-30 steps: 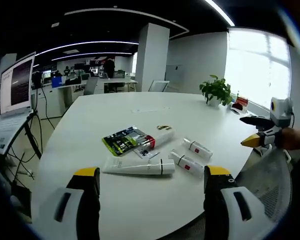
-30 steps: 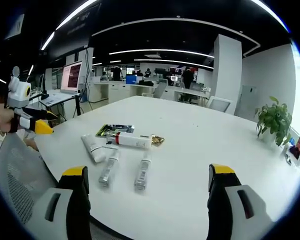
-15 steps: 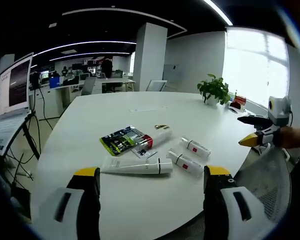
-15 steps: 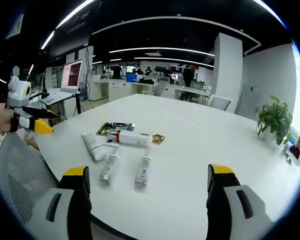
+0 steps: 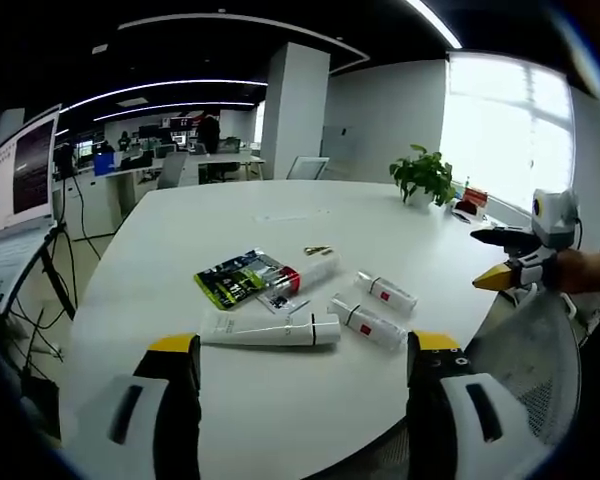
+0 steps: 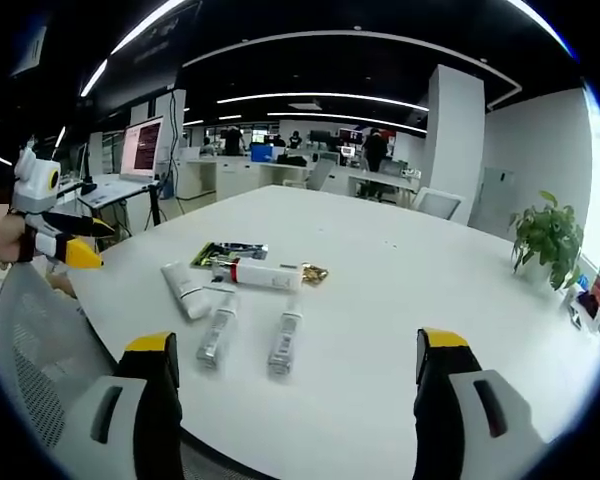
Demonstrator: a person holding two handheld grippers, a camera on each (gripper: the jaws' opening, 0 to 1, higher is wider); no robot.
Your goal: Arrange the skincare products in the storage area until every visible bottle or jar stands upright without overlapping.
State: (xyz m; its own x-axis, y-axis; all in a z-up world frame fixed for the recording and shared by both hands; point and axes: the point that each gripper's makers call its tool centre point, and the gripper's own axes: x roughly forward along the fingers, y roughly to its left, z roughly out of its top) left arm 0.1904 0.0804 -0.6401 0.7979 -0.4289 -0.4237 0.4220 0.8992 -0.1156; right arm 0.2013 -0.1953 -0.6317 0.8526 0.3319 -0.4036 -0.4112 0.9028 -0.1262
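Observation:
All the skincare items lie flat on the round white table [image 5: 230,215]. A long white tube [image 5: 270,329] is nearest in the left gripper view, with two small white bottles with red labels [image 5: 368,322] [image 5: 386,292] to its right. Behind them are a white tube with a red band [image 5: 305,273], a green and black sachet [image 5: 235,281] and a small gold item [image 5: 317,250]. My left gripper [image 5: 303,345] is open, short of the long tube. My right gripper [image 6: 296,343] is open in front of the two bottles [image 6: 217,328] [image 6: 284,337]. Each gripper holds nothing.
A potted plant [image 5: 421,178] stands at the table's far side, with small red items beside it. A laptop on a stand [image 5: 20,170] is off the table. A grey mesh chair back [image 6: 30,340] sits at the table's edge. Desks and people fill the office behind.
Both views have shifted slightly with the hands. The items on the table lie where they were, and both grippers stay open.

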